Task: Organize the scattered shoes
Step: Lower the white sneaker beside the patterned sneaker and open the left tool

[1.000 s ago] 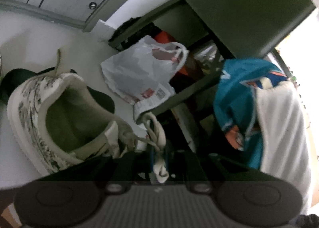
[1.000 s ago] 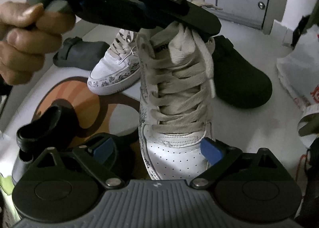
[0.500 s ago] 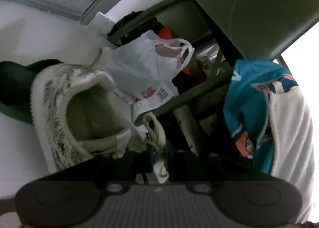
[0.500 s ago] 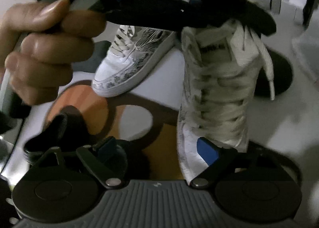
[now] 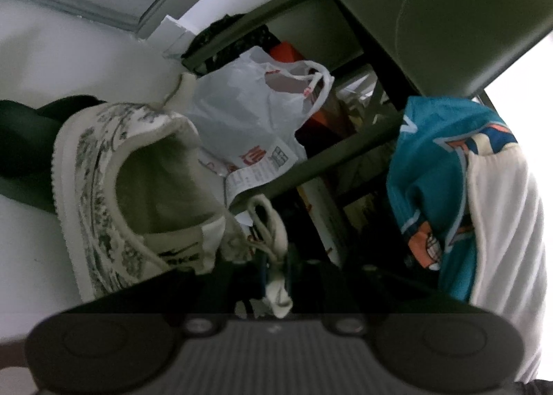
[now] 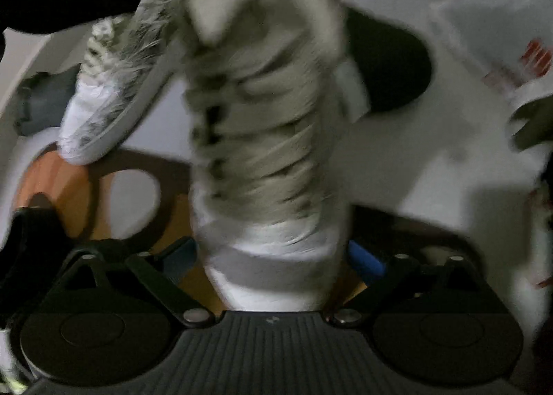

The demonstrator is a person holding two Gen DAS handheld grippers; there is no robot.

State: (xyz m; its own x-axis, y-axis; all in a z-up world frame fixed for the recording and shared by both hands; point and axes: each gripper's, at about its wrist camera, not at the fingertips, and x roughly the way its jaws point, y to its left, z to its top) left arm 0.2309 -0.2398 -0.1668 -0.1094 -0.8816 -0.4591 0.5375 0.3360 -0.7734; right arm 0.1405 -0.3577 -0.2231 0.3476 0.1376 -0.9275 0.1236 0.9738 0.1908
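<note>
The patterned sneaker (image 6: 266, 139) now fills the right view, its toe between the right tool (image 6: 273, 260)'s wide fingers, which have dropped around it without yet pressing. The left tool (image 5: 274, 270), clamped on its lace (image 5: 273, 239), holds the sneaker off the floor (image 6: 397, 170), so a two-handed carry looks close.

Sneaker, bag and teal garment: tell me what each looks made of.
Sneaker: likely leather or synthetic, matte white with grey print; cloth-like lining, woven laces. Bag: thin plastic, translucent, crinkled, slightly glossy. Teal garment: soft fabric, draped in folds, printed patches; fibre unclear.
</note>
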